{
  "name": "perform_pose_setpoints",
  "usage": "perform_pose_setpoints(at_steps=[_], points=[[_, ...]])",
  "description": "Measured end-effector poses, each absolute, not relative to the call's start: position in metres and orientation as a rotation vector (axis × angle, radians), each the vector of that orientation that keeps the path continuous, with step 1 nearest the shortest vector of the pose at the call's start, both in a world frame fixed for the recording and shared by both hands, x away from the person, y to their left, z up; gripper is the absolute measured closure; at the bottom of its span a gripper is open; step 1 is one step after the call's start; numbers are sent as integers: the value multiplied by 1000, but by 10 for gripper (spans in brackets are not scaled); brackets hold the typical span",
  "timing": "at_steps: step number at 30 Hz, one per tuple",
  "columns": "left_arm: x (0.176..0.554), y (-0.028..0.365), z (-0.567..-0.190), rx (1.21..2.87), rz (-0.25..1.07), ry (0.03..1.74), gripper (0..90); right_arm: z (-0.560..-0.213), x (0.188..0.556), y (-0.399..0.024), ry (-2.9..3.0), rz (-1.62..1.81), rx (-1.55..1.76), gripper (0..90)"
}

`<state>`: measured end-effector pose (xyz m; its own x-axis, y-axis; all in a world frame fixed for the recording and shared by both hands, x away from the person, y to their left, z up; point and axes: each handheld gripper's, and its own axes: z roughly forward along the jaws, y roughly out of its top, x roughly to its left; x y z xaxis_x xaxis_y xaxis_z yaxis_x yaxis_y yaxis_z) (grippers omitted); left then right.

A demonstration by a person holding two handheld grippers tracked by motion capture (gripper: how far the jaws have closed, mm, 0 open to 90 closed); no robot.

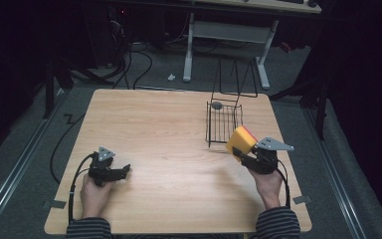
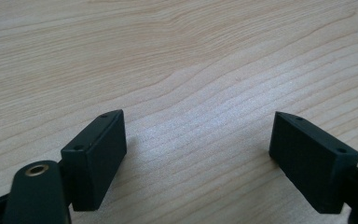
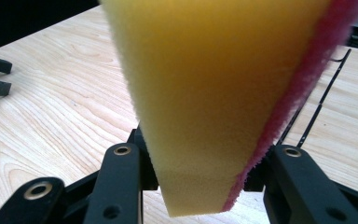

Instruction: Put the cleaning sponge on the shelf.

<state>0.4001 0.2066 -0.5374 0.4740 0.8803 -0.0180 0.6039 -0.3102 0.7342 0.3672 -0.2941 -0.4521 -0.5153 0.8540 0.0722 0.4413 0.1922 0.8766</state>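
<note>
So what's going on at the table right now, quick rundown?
Left gripper open, low over bare table. Right gripper shut on yellow sponge, held beside the wire basket. Small grey thing lies in the basket.

The table [image 1: 169,129] is pale matt wood; the sponge [image 3: 205,102] is rough yellow foam; the rack [image 1: 223,122] is thin black wire.

Your table [image 1: 169,129] is light wood and stands on grey carpet [image 1: 298,134]. Beyond its far edge you have a desk [image 1: 229,30] on white legs, with black cables [image 1: 139,59] and a small white scrap [image 1: 171,77] on the floor before it. Left of the table another cable [image 1: 62,139] snakes along. Grey tape [image 1: 54,203] marks its near left corner, and more tape [image 1: 302,199] its near right corner
</note>
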Motion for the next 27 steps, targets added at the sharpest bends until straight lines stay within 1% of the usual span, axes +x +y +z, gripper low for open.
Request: perform_pose_setpoints(at_steps=[8,27], points=[[400,207,-537,2035,514,1226,193,-450,373,-295,2044,1260,1229,610],[400,207,-537,2035,514,1226,193,-440,404,-285,2056,1237,1224,610]])
